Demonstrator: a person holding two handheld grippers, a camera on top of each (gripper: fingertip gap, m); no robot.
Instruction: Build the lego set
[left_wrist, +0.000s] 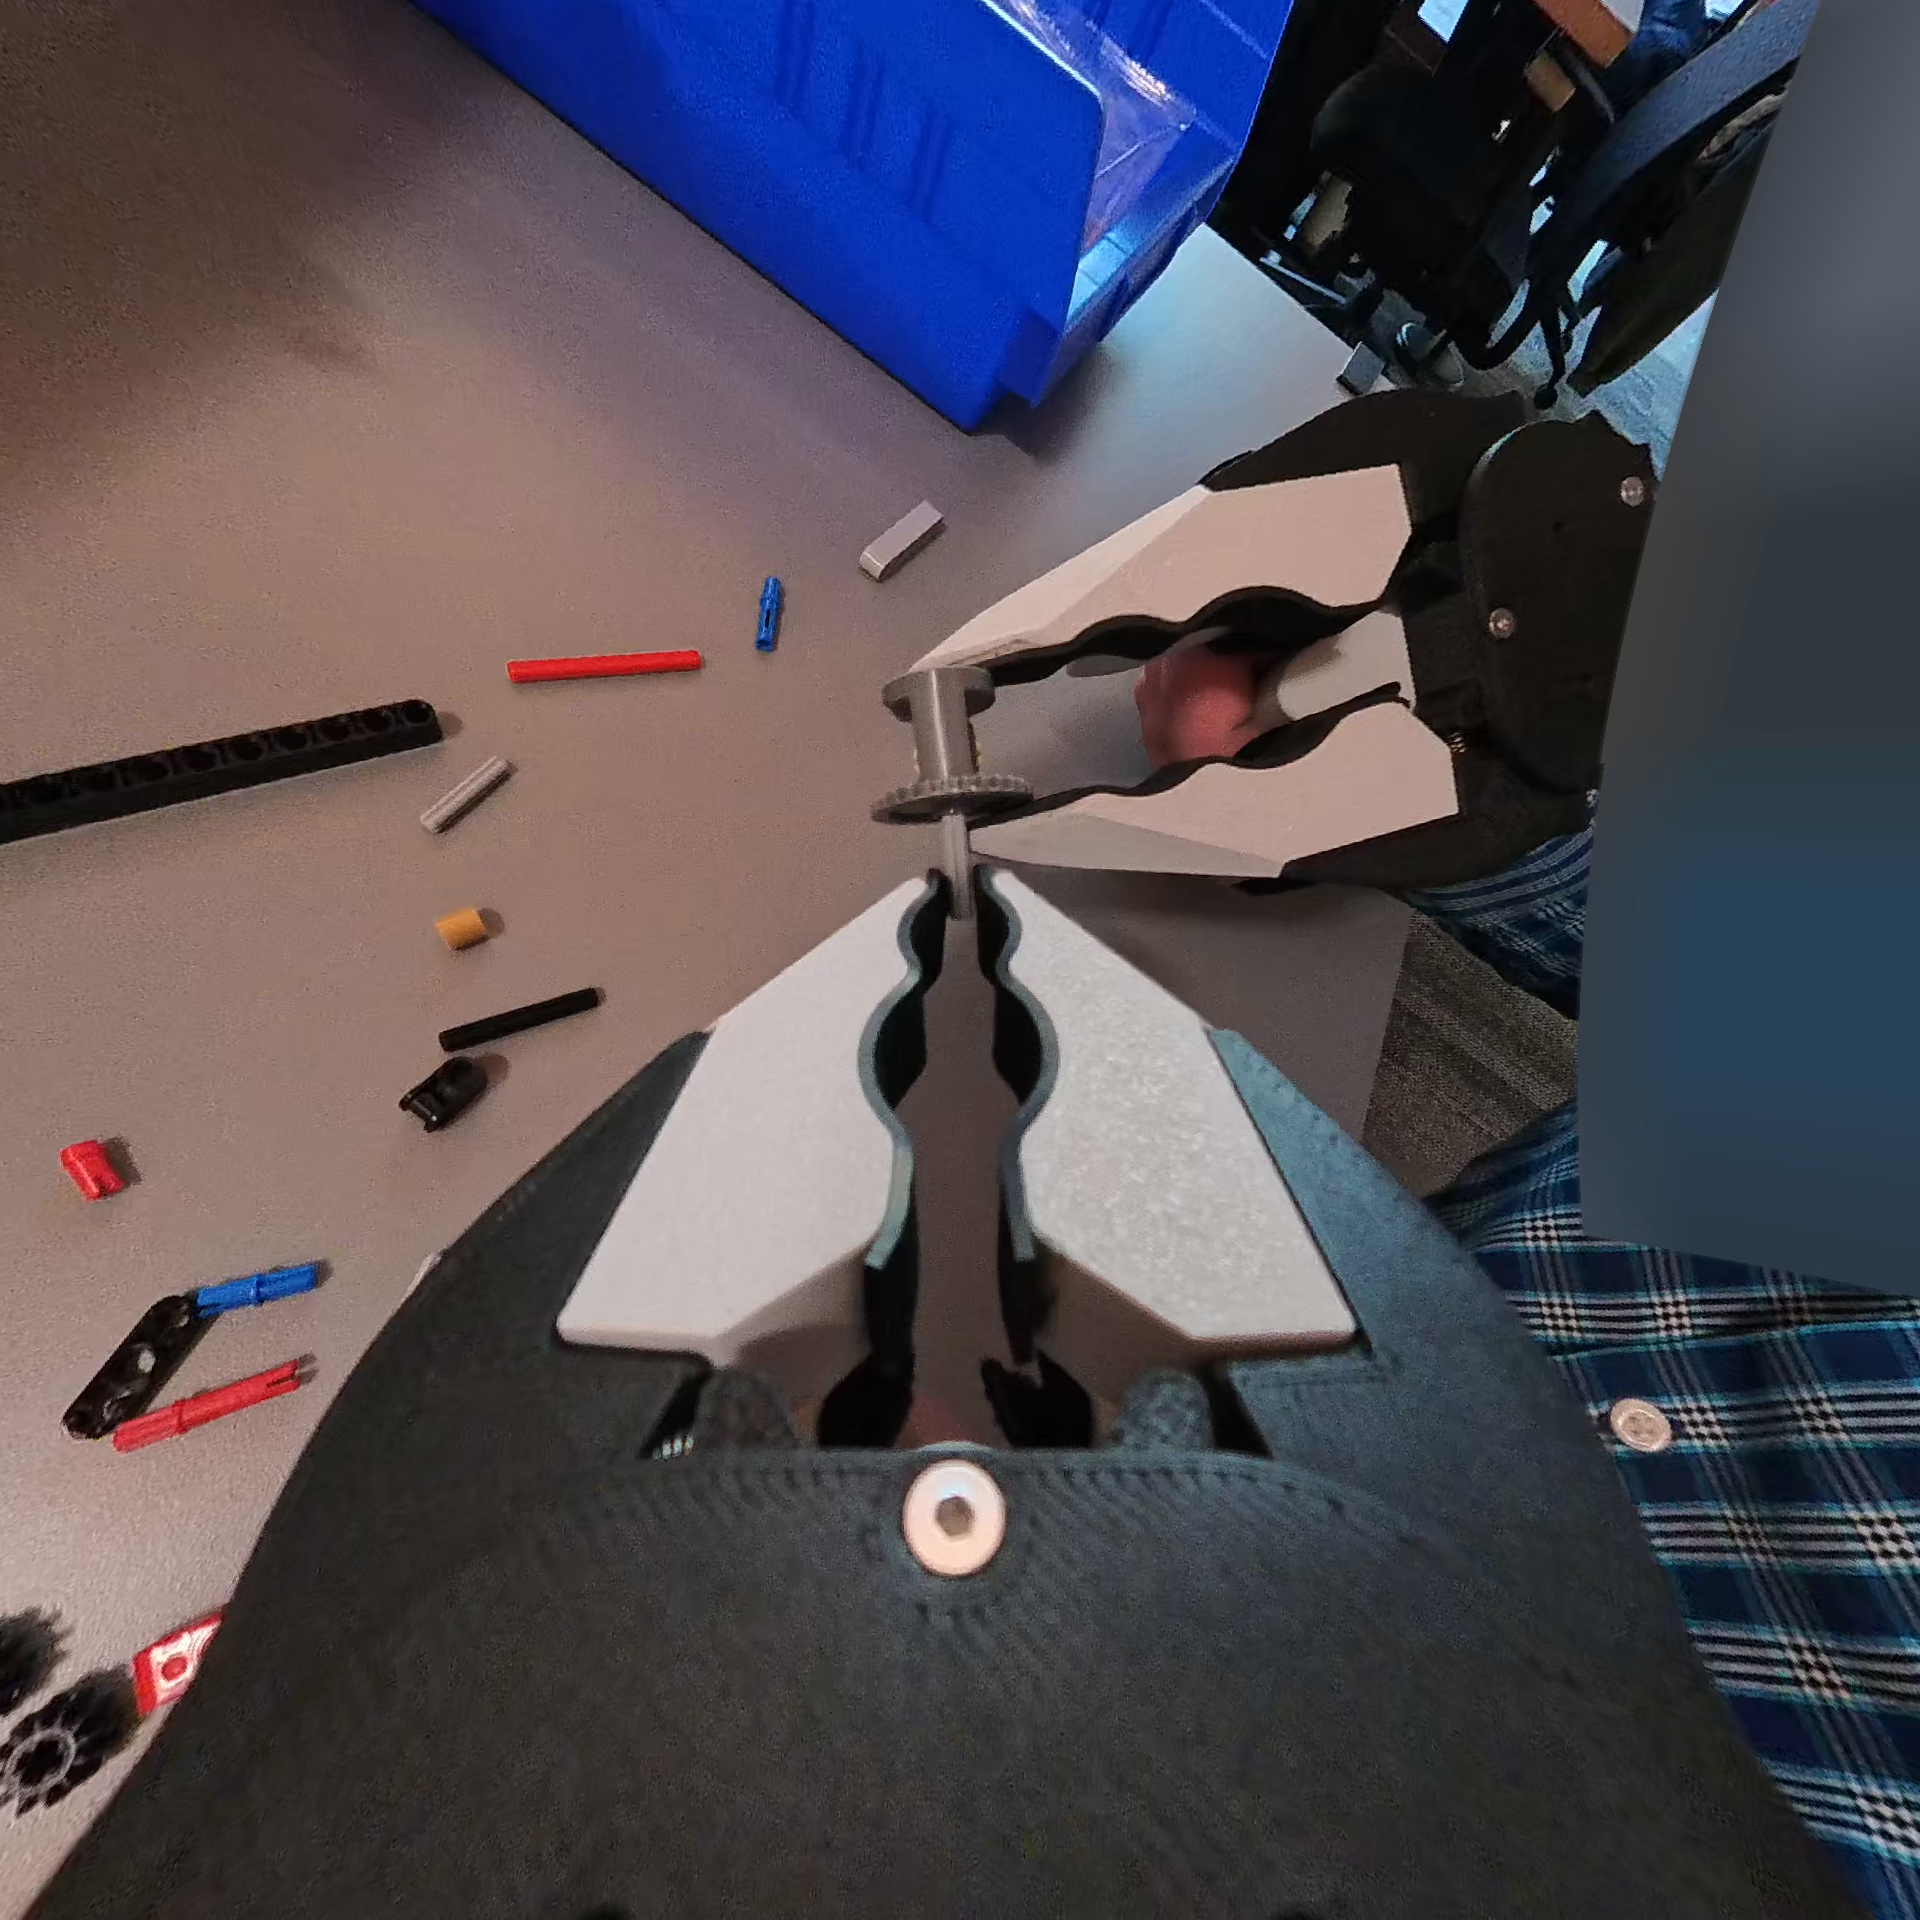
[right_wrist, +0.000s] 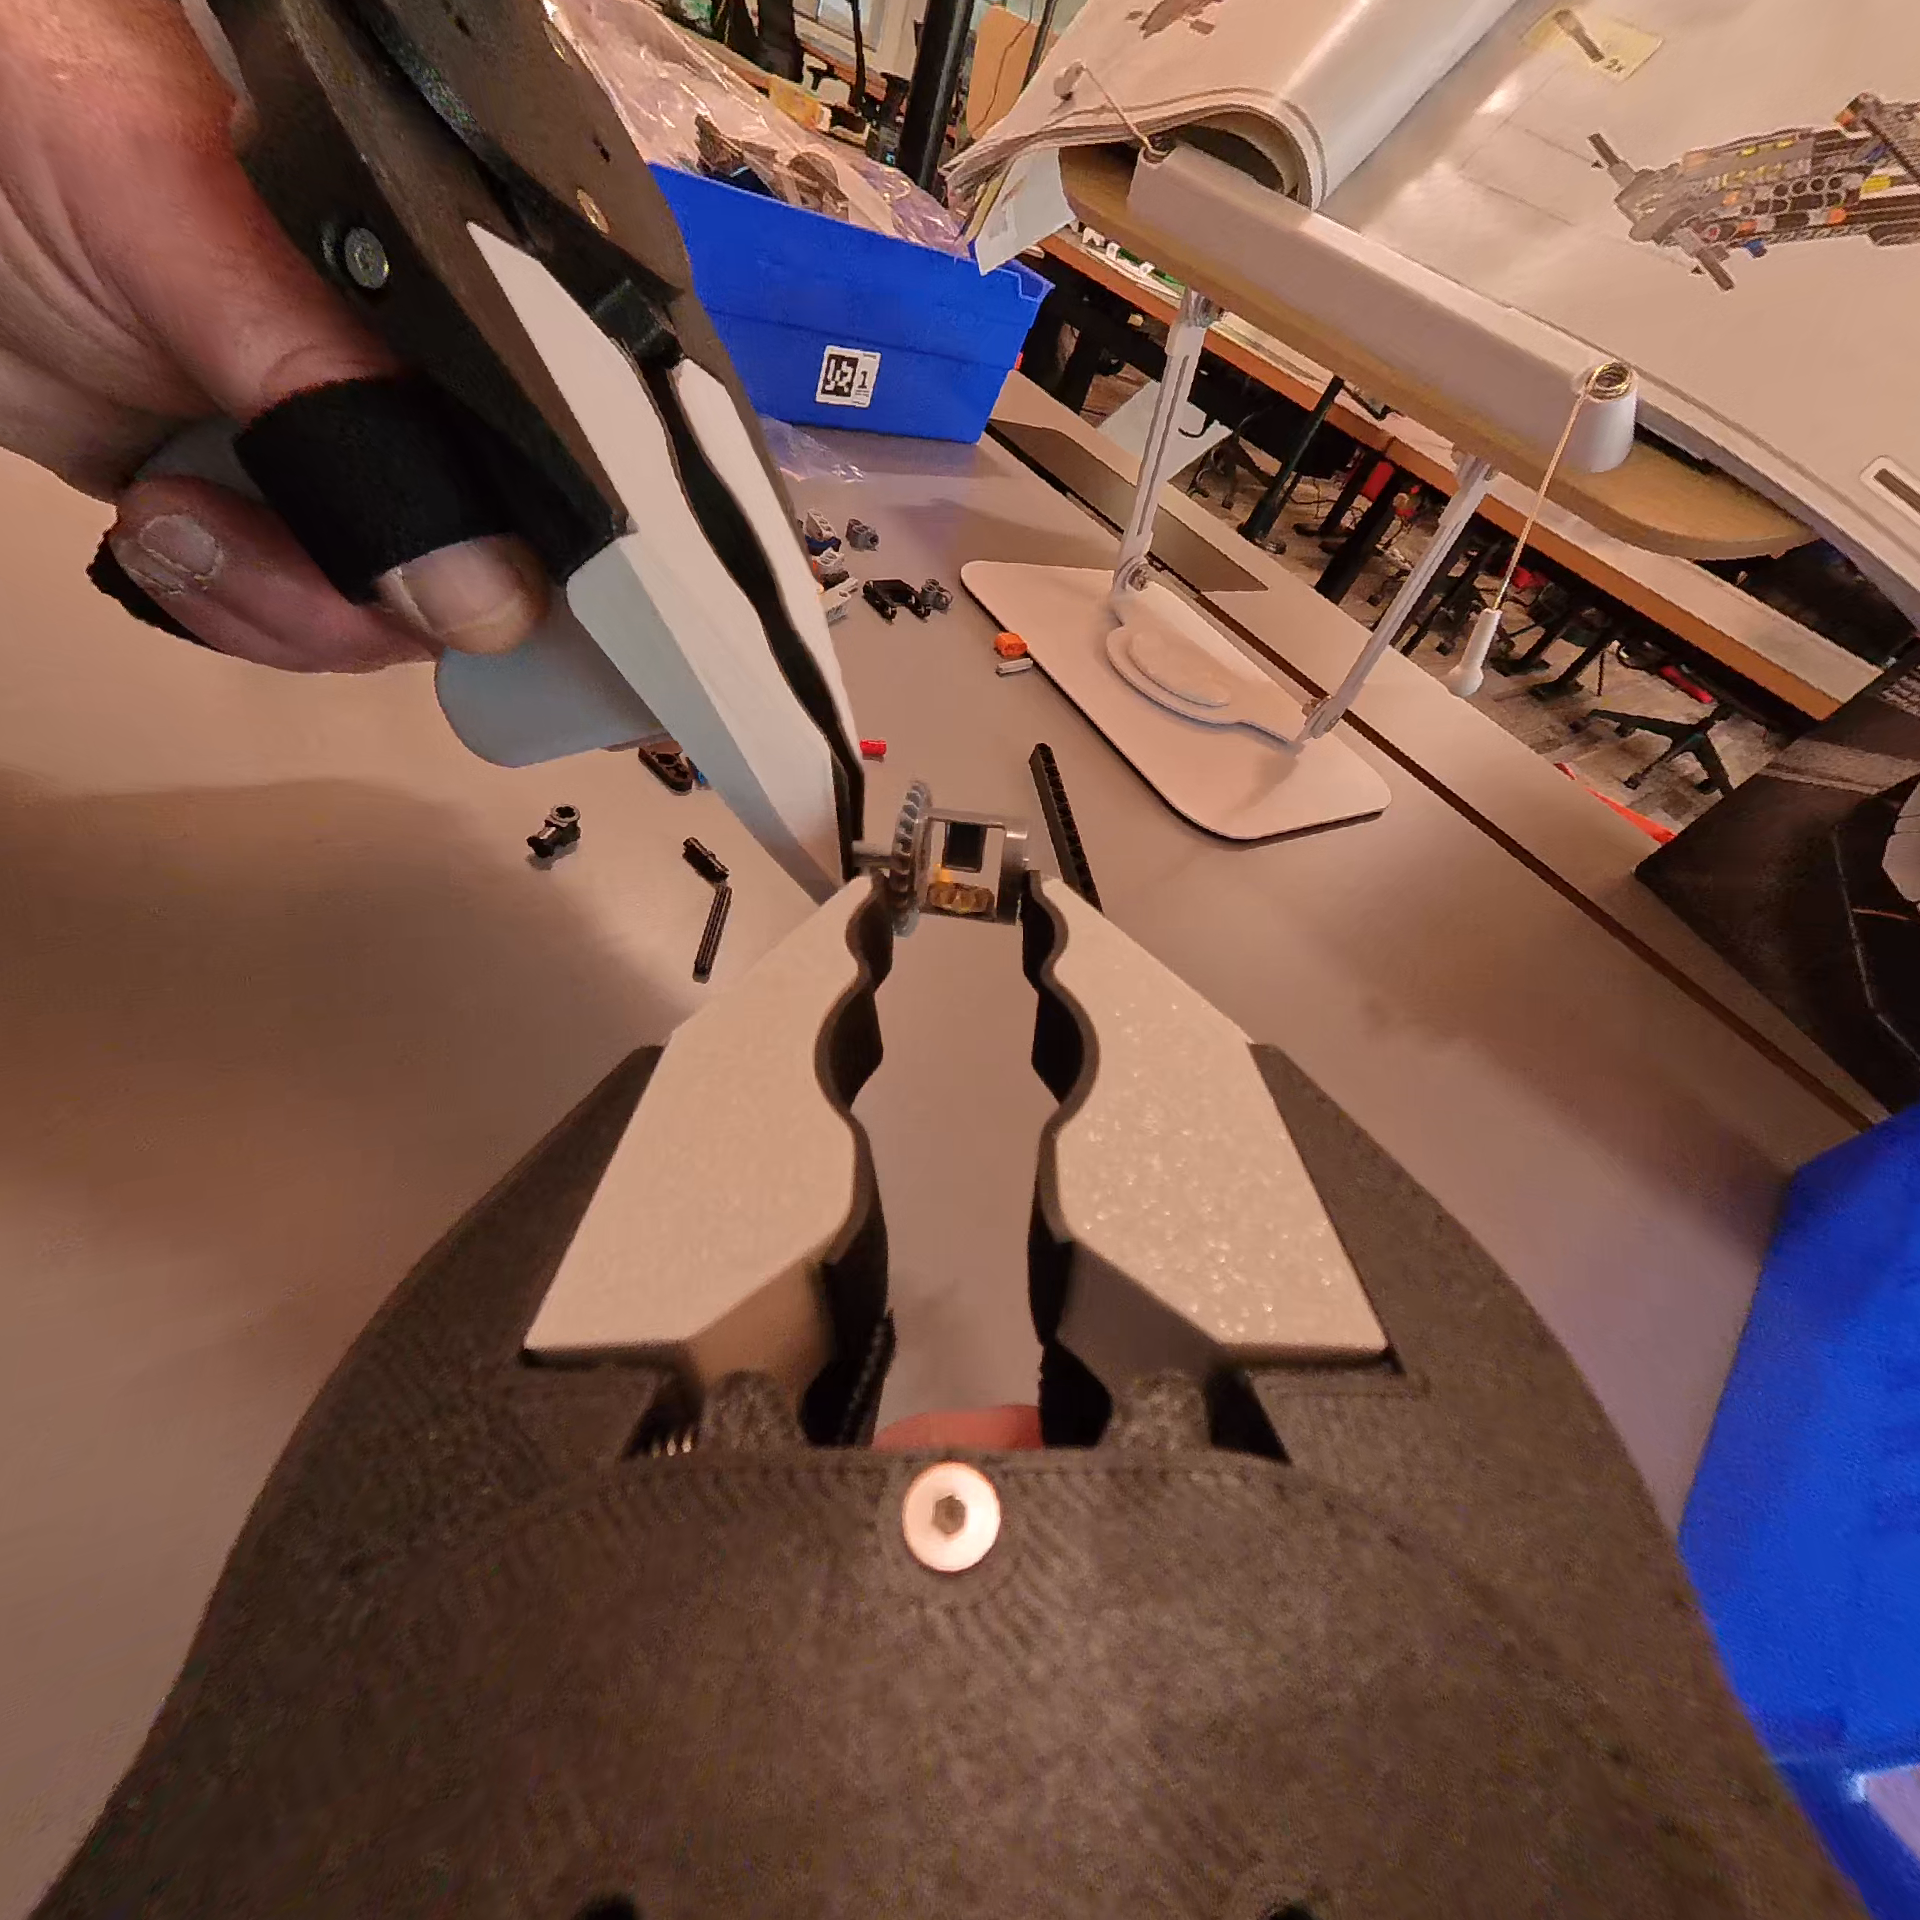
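Two hand-held grippers meet over a grey table (left_wrist: 260, 343) w/ a small Lego sub-assembly between them. The right gripper (right_wrist: 951, 894) clamps a grey differential-type piece (left_wrist: 940, 748) end to end: one fingertip presses its plain flange, the other its toothed gear ring, so the piece sits crosswise at the very tips, above the tabletop. A thin grey axle (left_wrist: 958, 868) sticks out of the gear end, and the left gripper (left_wrist: 961, 894), jaws nearly closed, pinches that axle right at its tips, approx. at right angles to the other tool. In the right wrist view a small tan gear shows inside the piece's open frame, and a person's hand (right_wrist: 156, 395) w/ a black finger strap grips the left tool. Loose parts lie well apart on the table to the left: a long black beam (left_wrist: 218, 764), a red axle (left_wrist: 603, 665), a blue pin (left_wrist: 768, 613), a black axle (left_wrist: 520, 1018). A blue bin (left_wrist: 831, 177) stands beyond, and an instruction booklet on a white stand (right_wrist: 1195, 665) sits to the right.
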